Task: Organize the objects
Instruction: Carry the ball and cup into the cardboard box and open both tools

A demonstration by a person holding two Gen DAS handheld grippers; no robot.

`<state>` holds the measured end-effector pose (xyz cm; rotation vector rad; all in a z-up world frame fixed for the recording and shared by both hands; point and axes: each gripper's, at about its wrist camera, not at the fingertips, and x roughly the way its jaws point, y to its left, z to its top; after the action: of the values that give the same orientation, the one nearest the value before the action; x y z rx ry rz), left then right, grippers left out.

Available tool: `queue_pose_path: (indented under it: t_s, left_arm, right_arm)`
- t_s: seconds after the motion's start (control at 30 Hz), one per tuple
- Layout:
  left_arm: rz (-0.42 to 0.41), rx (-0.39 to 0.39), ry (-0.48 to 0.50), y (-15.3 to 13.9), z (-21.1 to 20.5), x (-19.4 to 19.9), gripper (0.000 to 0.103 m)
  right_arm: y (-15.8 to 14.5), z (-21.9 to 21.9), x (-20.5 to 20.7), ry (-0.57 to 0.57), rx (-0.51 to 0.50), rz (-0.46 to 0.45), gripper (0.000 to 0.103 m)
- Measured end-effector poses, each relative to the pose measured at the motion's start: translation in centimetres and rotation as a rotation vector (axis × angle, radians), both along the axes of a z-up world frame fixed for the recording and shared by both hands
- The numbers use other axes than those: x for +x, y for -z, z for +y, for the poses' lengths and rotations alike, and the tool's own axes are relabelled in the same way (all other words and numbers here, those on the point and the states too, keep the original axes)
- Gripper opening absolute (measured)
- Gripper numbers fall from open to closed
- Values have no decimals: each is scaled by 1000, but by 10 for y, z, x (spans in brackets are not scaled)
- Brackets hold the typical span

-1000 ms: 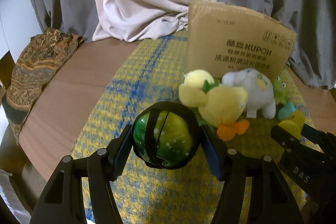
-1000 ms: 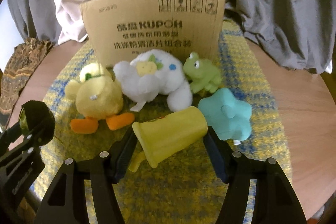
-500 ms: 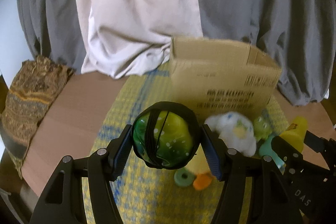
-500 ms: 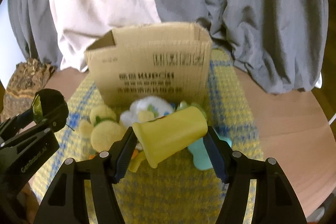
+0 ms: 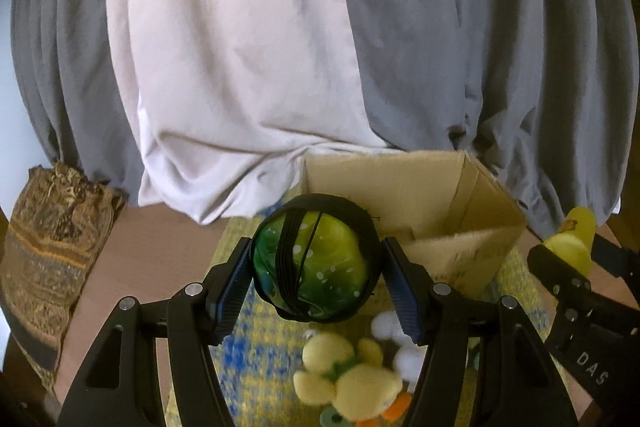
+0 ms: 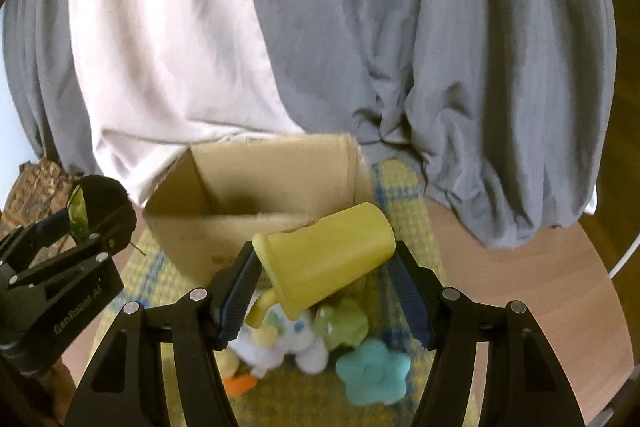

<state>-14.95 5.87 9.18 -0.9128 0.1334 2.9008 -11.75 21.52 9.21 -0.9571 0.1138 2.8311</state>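
Curtains are hanging behind the cardboard box point(image 6: 256, 183); the left gripper point(image 5: 316, 267) is clamping a smooth, probably slippery ball point(image 5: 312, 263) across its middle, while the right gripper point(image 6: 324, 267) is squeezing a light, stiff yellow cup point(image 6: 328, 255) by its sides.

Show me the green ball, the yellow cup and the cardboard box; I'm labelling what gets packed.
green ball point(image 5: 316, 267), left wrist view, middle of its glossy front.
yellow cup point(image 6: 332, 259), right wrist view, middle of its side wall.
cardboard box point(image 6: 276, 163), right wrist view, inner back wall.
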Motion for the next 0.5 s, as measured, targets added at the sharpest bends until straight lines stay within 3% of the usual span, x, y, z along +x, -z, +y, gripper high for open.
queue_pose_path:
  t_s: [0.5]
  left_arm:
    - [-51,11,37,-20,10,-77,63]
  right_arm:
    - [-22,12,-75,23,-33,-47,65]
